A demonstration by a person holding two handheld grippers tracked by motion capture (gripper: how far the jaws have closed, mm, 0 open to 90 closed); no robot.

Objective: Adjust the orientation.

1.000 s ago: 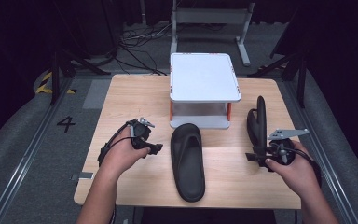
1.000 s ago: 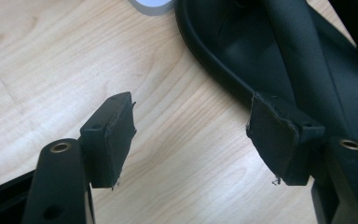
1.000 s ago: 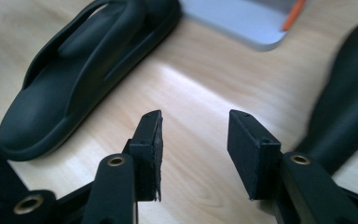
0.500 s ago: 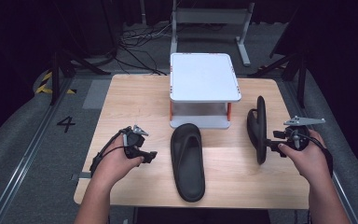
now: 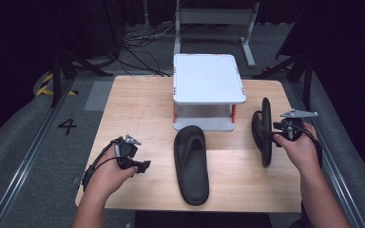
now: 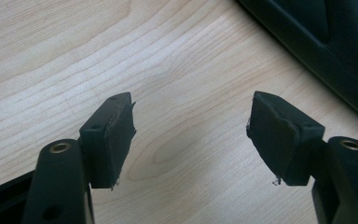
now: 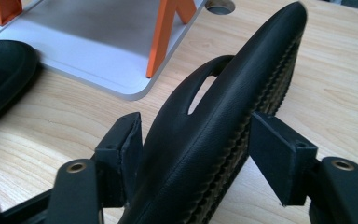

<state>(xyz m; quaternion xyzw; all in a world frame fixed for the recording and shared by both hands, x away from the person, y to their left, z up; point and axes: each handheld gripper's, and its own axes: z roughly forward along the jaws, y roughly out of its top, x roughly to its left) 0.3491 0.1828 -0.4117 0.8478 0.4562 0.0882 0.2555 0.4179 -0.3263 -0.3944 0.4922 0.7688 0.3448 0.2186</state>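
So the right gripper (image 7: 196, 158) has its fingers (image 7: 121, 154) on either side of a black slipper (image 7: 223, 116) that's standing up on its edge. They've just been opening: the left one sits right against the smooth upper side, the other one looks like it's just off the ribbed sole, so I'd call it let go rather than clamped. From above, that slipper (image 5: 264, 133) stands on its side near the right edge of the tabletop (image 5: 138, 109), with the right gripper (image 5: 285, 132) and hand (image 5: 300, 149) just beside it.

The left gripper (image 6: 191, 135) has its fingers (image 6: 112, 140) spread wide with nothing between them, just bare wood underneath. A dark edge of the other slipper (image 6: 335, 51) cuts across the top right corner of that view. In the high view the left gripper (image 5: 135, 161) sits low over the front left part of the tabletop, hand (image 5: 107, 173) wrapped around it, cable looping off to the side.

The second slipper (image 5: 191, 164) lies flat in the middle, sole down, toe pointing toward the little white rack (image 5: 208, 78) with orange legs behind it. It's near the left gripper but not touching.

Past the tabletop there's grey floor with a "4" (image 5: 67, 126) marked on it.
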